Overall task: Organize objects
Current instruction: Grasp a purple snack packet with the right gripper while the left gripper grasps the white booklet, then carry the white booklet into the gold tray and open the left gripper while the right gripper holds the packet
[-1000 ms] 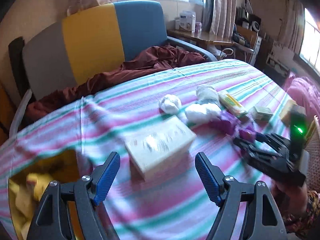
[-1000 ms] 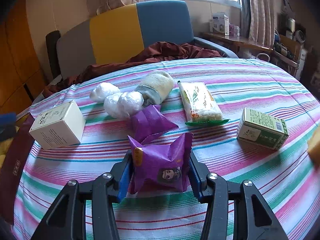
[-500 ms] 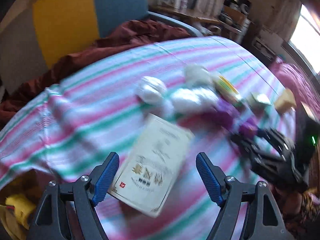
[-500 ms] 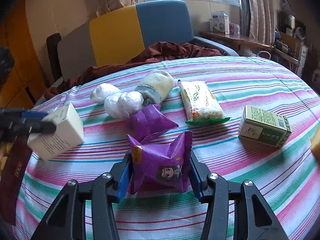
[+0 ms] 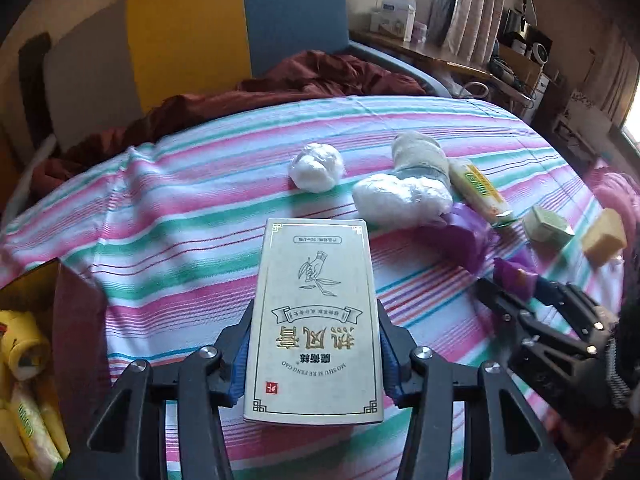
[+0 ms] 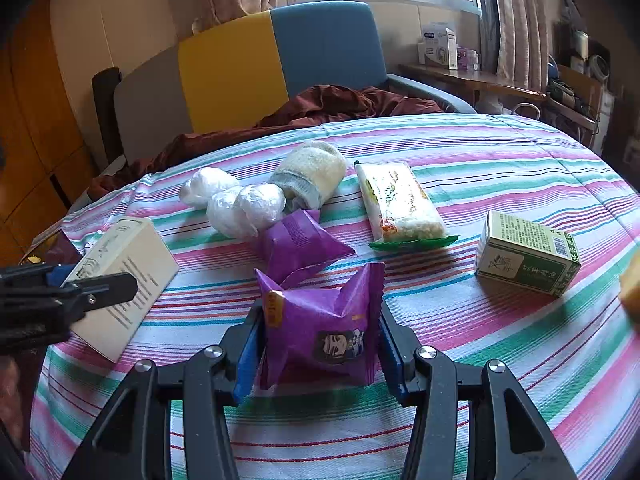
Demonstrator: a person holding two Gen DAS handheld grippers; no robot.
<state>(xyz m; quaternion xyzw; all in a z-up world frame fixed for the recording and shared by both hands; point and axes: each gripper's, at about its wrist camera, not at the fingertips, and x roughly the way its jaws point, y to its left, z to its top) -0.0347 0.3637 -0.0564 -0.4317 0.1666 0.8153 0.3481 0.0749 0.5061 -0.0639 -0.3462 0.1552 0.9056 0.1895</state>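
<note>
A cream box with gold print [image 5: 316, 320] lies on the striped tablecloth [image 5: 192, 208]. My left gripper [image 5: 315, 352] is closing its jaws on the box, and the blue pads touch its two long sides. In the right wrist view the same box [image 6: 124, 268] sits at the left with the left gripper [image 6: 80, 292] over it. My right gripper [image 6: 320, 340] is shut on a purple snack packet [image 6: 320, 328] that rests on the cloth. The left wrist view shows that gripper [image 5: 520, 292] at the right.
A second purple packet [image 6: 298, 242], white wrapped balls [image 6: 244, 208], a rolled sock [image 6: 310, 174], a green-edged snack pack [image 6: 400, 204], a green box [image 6: 524, 254] and a yellow block [image 5: 604, 236] lie beyond. A dark bin with yellow packs [image 5: 28, 360] stands left. A sofa [image 6: 280, 56] is behind.
My left gripper came down over the cream box and its wide jaws closed in against the box's sides. The right gripper and its purple packet have not moved.
</note>
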